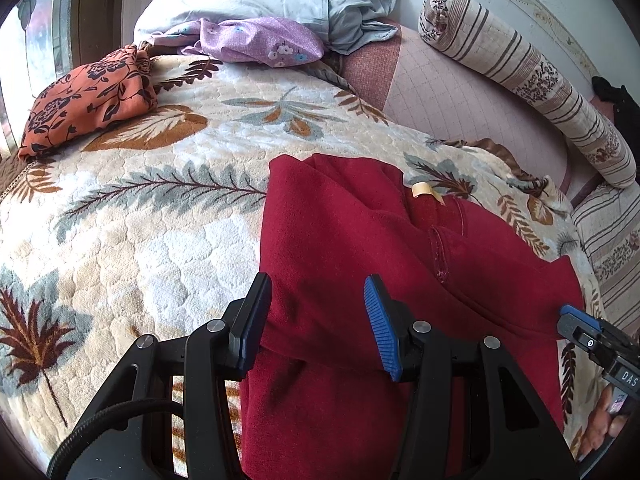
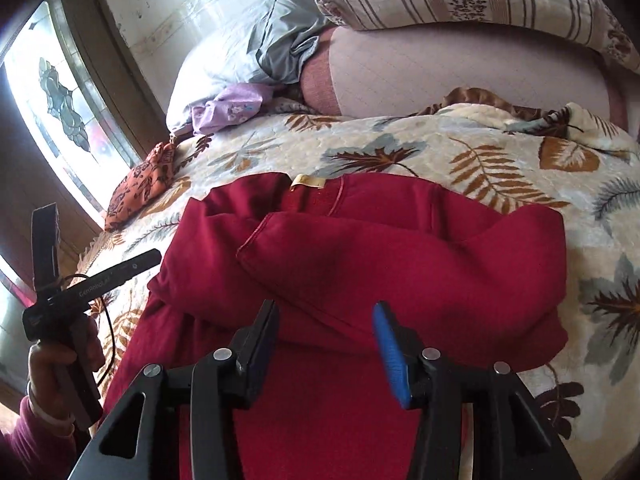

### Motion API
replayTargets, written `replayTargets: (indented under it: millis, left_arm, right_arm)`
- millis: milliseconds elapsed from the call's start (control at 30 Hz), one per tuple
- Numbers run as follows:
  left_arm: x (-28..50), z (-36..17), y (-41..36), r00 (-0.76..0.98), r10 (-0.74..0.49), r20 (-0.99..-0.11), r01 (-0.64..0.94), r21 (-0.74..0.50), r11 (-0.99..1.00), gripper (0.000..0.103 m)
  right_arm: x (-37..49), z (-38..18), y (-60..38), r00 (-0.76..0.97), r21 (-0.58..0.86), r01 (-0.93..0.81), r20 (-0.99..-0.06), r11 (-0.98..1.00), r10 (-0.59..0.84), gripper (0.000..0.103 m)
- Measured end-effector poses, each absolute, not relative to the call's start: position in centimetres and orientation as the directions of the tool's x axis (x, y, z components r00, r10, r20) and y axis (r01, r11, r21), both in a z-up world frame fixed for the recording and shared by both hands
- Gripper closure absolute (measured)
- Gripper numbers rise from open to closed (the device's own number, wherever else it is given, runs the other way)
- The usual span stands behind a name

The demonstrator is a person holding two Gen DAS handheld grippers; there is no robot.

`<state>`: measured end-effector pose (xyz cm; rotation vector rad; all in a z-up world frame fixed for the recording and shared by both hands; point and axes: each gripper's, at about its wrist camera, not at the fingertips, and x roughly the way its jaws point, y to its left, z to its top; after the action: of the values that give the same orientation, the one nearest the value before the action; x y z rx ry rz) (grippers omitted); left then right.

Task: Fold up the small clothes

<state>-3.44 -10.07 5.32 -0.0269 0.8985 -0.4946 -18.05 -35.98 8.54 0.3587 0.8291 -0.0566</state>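
The right gripper (image 2: pixel 326 350) hangs over the near part of the red top (image 2: pixel 400 264) with its jaws spread and nothing between the pads, only red cloth lying below them. The left gripper (image 1: pixel 320 324) is spread about as wide, poised over the top's left edge; its black pad sits at the line where the red cloth meets the blanket (image 1: pixel 132 216), and it pinches nothing either. From the right wrist view you can see the person's hand (image 2: pixel 60 364) on the left tool's handle, off to the side of the garment.

The top lies on the leaf-patterned blanket with its collar label (image 2: pixel 308 181) at the far end. Both sides look already turned in over the middle, one flap crossing over the other, so I'd judge the side folds done and the lengthwise fold next.

That would call for each gripper to come down on the near hem, one toward each corner, nip through all the layers, and carry the hem up toward the label. The risk, I think, is catching only the top flap, which would pull the folded sides open.

Farther off, an orange floral cloth (image 1: pixel 88 96) and a purple one (image 1: pixel 260 40) sit by the pillows.
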Motion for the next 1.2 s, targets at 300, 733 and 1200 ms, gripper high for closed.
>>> replayTargets:
  millis: [300, 733, 1200]
  left_arm:
    - [-2.2, 5.2, -8.7, 0.532, -0.403, -0.745, 0.355, -0.236, 0.905, 0.055]
    - [-2.0, 6.1, -7.9, 0.542, -0.423, -0.726, 0.343, -0.268, 0.900, 0.055]
    - [-1.8, 5.8, -7.7, 0.529, -0.425, -0.734, 0.335, -0.279, 0.900, 0.055]
  right_arm:
    - [-9.7, 5.0, -29.1, 0.641, 0.173, 0.065, -0.762, 0.983, 0.092, 0.056]
    - [-8.4, 4.9, -30.5, 0.646, 0.215, 0.096, -0.756, 0.972, 0.104, 0.089]
    - [-6.6, 3.8, -29.3, 0.603, 0.226, 0.091, -0.788, 0.970, 0.127, 0.077]
